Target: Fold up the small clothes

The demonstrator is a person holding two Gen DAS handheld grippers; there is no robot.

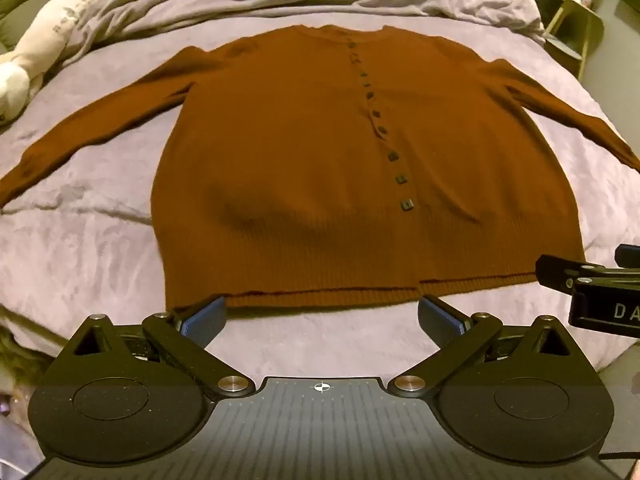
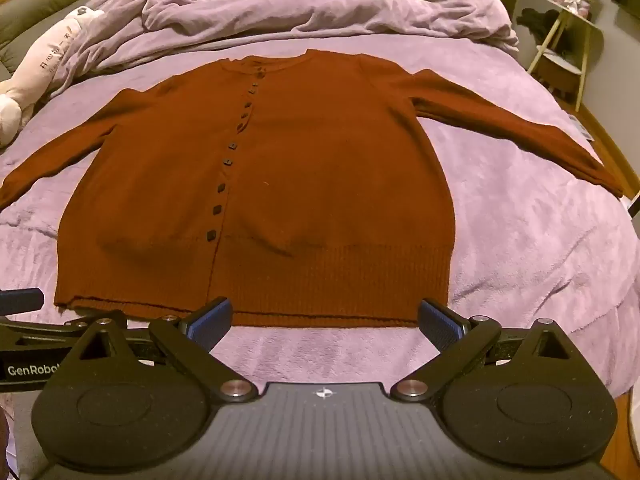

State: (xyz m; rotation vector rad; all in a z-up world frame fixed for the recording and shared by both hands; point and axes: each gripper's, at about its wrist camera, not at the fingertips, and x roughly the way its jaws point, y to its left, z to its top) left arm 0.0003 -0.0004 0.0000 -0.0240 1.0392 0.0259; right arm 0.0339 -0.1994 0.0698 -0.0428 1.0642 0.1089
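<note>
Rust-brown buttoned cardigan (image 1: 304, 168) lies flat, front up, sleeves spread, on the lilac bedspread (image 1: 80, 248), hem nearest the cameras. Left gripper (image 1: 322, 316) and right gripper (image 2: 325, 318) both hover just short of the hem, jaws wide apart, nothing between them. Rumpled duvet (image 2: 304, 4) behind the collar.

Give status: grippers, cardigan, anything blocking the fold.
Left gripper open, empty; right gripper open, empty. Brown cardigan flat on bed, buttoned, sleeves spread, unfolded. Nothing on it; rumpled duvet beyond collar.
</note>
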